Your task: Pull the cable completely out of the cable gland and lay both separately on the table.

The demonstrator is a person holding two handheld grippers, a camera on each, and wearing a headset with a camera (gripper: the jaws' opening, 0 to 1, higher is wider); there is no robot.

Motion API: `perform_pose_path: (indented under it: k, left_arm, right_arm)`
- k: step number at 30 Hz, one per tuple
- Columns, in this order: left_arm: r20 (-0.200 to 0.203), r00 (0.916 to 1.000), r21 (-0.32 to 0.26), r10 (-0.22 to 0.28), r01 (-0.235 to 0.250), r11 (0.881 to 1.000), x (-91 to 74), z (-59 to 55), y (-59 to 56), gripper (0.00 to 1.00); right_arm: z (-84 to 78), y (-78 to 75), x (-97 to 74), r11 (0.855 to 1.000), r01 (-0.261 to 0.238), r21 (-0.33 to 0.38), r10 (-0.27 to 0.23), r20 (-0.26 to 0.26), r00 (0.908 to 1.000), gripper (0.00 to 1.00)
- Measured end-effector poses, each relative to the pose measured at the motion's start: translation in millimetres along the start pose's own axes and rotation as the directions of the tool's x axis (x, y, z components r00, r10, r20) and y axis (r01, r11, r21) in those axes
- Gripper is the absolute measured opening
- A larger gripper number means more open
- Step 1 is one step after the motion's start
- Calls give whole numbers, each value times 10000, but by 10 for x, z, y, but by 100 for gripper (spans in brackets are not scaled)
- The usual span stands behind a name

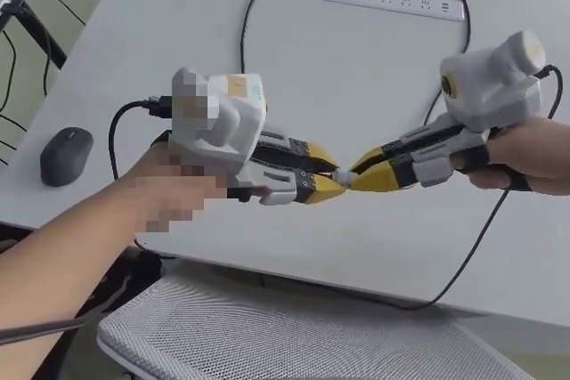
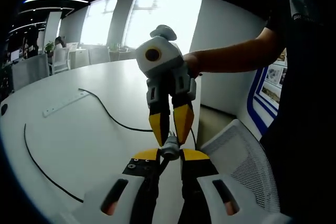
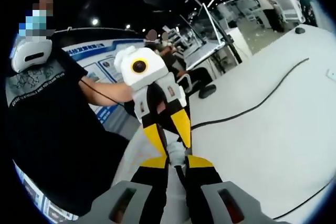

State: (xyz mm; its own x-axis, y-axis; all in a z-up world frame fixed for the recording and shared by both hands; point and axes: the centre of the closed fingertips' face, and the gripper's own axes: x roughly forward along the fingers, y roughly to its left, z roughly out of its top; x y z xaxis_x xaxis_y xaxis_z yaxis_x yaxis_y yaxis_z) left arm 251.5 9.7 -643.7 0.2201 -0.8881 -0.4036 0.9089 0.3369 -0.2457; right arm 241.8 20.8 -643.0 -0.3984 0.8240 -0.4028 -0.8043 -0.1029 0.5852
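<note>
Above the table's [image 1: 356, 68] near edge, the left gripper [image 1: 331, 181] clamps the cable gland [image 2: 169, 148] and the right gripper [image 1: 359, 176] apparently pinches its cable [image 3: 181, 174], so the extraction seems barely begun and calls for a straight pull apart.

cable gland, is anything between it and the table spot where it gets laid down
Nothing visible. The small grey cable gland is held in the air between the tips of the left gripper and the right gripper. The stretch of white table under it looks bare. A thin black cord lies further right.
</note>
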Motion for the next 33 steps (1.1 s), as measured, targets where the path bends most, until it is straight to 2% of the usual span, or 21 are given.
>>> perform_pose_path:
  k: [2, 4, 5, 6, 8, 9, 12, 13, 14, 16, 17, 18, 20, 21, 23, 24, 28, 30, 32, 33]
  left_arm:
    - [-9, 10000, -234, 22, -22, 9997, -10, -7, 13, 15]
    - [84, 10000, -460, 0, 4, 9989, -26, -2, 25, 15]
    - [107, 9999, -502, -5, 11, 9987, -31, -3, 23, 15]
    - [129, 9999, -507, 5, 1, 9987, -33, 0, 22, 15]
    - [182, 9998, -662, 29, -17, 9978, -41, 4, 30, 15]
    - [220, 9997, -741, 55, -39, 9972, -44, 8, 39, 15]
    - [210, 9998, -870, 23, -4, 9962, -43, 5, 32, 15]
    - [175, 9998, -916, 47, -31, 9958, -43, 2, 35, 15]
    - [157, 9999, -972, 43, -27, 9953, -44, 1, 37, 15]
    - [156, 9999, -1081, 65, -47, 9941, -49, 4, 44, 15]
    - [158, 9999, -1083, 59, -41, 9941, -50, 4, 43, 15]
    - [168, 9998, -1134, 55, -35, 9935, -54, 7, 46, 15]
    - [202, 9998, -1211, 24, 1, 9926, -63, 18, 48, 15]
    - [193, 9998, -1225, 6, 18, 9925, -62, 19, 42, 15]
    - [181, 9998, -1225, 7, 15, 9925, -61, 23, 37, 15]
    - [169, 9999, -1240, 0, 21, 9923, -60, 21, 35, 15]
    - [84, 10000, -1223, -6, 16, 9925, -42, 7, 21, 15]
    - [72, 10000, -1221, -10, 18, 9925, -37, 8, 8, 15]
    - [145, 9999, -1218, 26, -8, 9925, -41, 23, 7, 15]
    - [163, 9999, -1226, 31, -11, 9925, -45, 28, 7, 15]
  right_arm:
    - [12, 1, 10, 9956, 520, -779, -537, -204, 9983, 6]
    - [26, 14, 16, 9817, 1050, -1591, -1124, -385, 9929, 6]
    - [32, 20, 15, 9664, 1376, -2171, -1518, -500, 9871, 6]
    - [33, 22, 15, 9585, 1588, -2368, -1762, -541, 9829, 6]
    - [38, 23, 11, 9326, 2097, -2937, -2360, -567, 9701, 6]
    - [43, 12, 8, 9145, 2382, -3270, -2685, -502, 9620, 6]
    - [29, 13, 10, 8717, 2776, -4039, -3244, -509, 9445, 7]
    - [26, 7, 13, 8497, 3019, -4323, -3548, -453, 9338, 7]
    - [26, 7, 17, 8298, 3095, -4643, -3686, -398, 9287, 7]
    - [28, -2, 15, 7811, 3316, -5291, -4041, -235, 9144, 7]
    - [26, -3, 13, 7713, 3402, -5380, -4160, -216, 9091, 7]
    - [39, -7, 9, 7401, 3534, -5721, -4352, -68, 9003, 7]
    - [41, -3, 8, 6991, 3638, -6156, -4577, 56, 8891, 7]
    - [26, -7, 12, 7003, 3670, -6123, -4608, 49, 8875, 7]
    - [23, -20, 5, 6662, 3688, -6482, -4740, 139, 8804, 7]
    - [17, -20, 8, 6626, 3687, -6520, -4760, 135, 8793, 7]
    - [4, -26, 3, 6667, 3701, -6470, -4833, 28, 8755, 8]
    - [0, -37, -8, 6965, 3817, -6077, -4821, -22, 8761, 8]
    - [20, -35, -26, 6972, 3854, -6044, -4788, 74, 8779, 8]
    - [31, -27, -30, 7154, 3907, -5792, -4700, 147, 8825, 8]
